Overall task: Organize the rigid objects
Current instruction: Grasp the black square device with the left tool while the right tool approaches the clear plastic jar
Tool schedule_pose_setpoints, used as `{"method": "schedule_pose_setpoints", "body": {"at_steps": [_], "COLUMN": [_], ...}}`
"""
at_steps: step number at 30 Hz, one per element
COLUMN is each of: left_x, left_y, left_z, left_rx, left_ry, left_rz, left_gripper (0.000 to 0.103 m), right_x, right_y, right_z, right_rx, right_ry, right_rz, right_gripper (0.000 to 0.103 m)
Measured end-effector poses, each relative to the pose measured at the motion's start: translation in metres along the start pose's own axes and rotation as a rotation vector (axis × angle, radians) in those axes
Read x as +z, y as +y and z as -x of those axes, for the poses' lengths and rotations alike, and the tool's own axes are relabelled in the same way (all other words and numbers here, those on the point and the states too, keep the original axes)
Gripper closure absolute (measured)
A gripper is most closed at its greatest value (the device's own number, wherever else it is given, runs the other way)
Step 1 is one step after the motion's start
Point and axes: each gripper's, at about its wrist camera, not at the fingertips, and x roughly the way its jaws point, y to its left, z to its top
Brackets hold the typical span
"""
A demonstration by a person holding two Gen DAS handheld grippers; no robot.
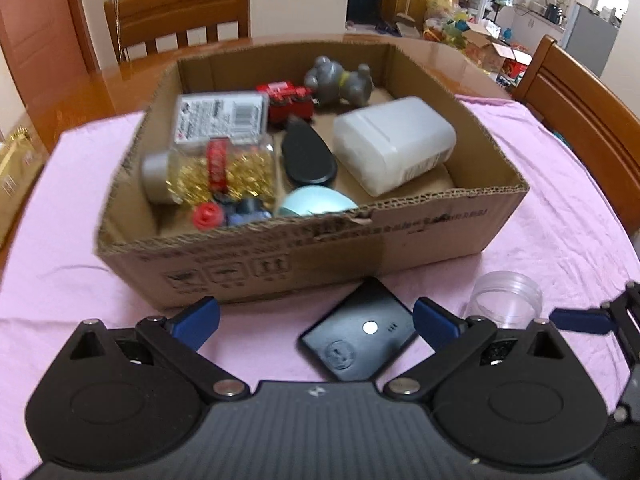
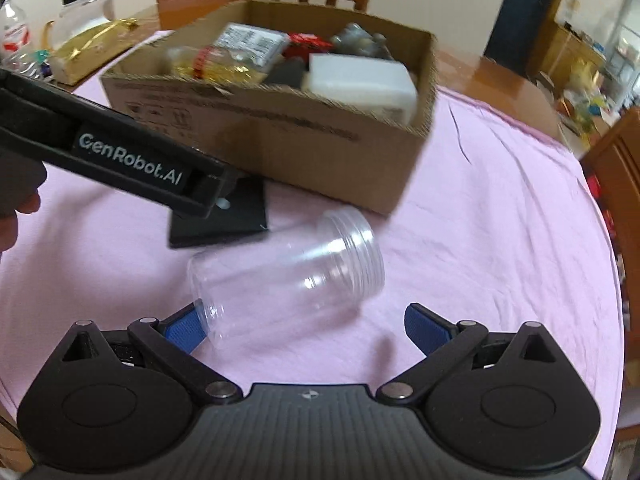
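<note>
- Cardboard box (image 1: 432, 236) sits on the pink cloth (image 1: 560, 208), already crowded: a frosted white container (image 1: 394, 144), a jar of gold bits (image 1: 216, 170), a flat labelled case (image 1: 222, 116), a grey figure (image 1: 338, 80), a black oval piece (image 1: 308, 156) and smaller toys. Free floor is scarce, so I judge anything dropped in could land on top of another item and tip or bounce out over the low wall.
- Clear plastic jar (image 2: 288, 280) lies on its side, open threaded mouth toward the box, on the cloth in front of it. Being round, smooth and light, it would likely roll or squirt away if pinched off-centre. It looks empty, lidless and undamaged.
- Black flat device (image 1: 358, 332) lies on the cloth just beside the box's near wall, with a white dot and a round moulded mark on its face. Thin and flat, it gives little edge to grip; fingers could skid over it or snag the cloth.
- Left gripper (image 1: 316, 314) is spread wide and holds nothing, its blue pads flanking the device.
- Right gripper (image 2: 304, 330) is likewise wide open and empty; its left pad touches the jar's base, which could nudge the jar.
</note>
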Motion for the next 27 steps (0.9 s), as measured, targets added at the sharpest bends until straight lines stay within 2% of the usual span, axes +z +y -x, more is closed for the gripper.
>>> {"method": "schedule_pose_setpoints", "body": {"at_steps": [5,8,12,19,22,25,27], "left_x": [-0.002,-0.004,-0.007,-0.022,-0.03,-0.035,-0.035], "left_y": [-0.009,-0.015,-0.016,0.005,0.017,0.029,0.028], "left_z": [-0.02,-0.031,-0.03,-0.014,-0.01,-0.009,-0.01], "left_rx": [0.021,0.064,0.077,0.106,0.107,0.079,0.077], "left_ry": [0.007,0.006,-0.004,0.035,0.045,0.047,0.043], "left_rz": [0.037,0.031,0.012,-0.027,-0.014,0.042,0.027], "left_gripper": [0.001,0.001,0.001,0.001,0.001,0.001,0.001], "right_x": [-0.01,-0.012,-0.012,-0.013,-0.011,-0.01,-0.011], "right_y": [-0.006,-0.004,-0.005,-0.012,-0.012,-0.012,-0.012], "right_z": [-0.004,-0.008,-0.008,-0.01,-0.012,-0.013,-0.013], "right_rx": [0.018,0.016,0.028,0.06,0.064,0.066,0.067], "right_ry": [0.013,0.025,0.025,0.033,0.034,0.03,0.024], "right_rz": [0.012,0.031,0.036,0.008,0.013,0.014,0.016], "right_gripper": [0.0,0.0,0.0,0.0,0.0,0.0,0.0]}}
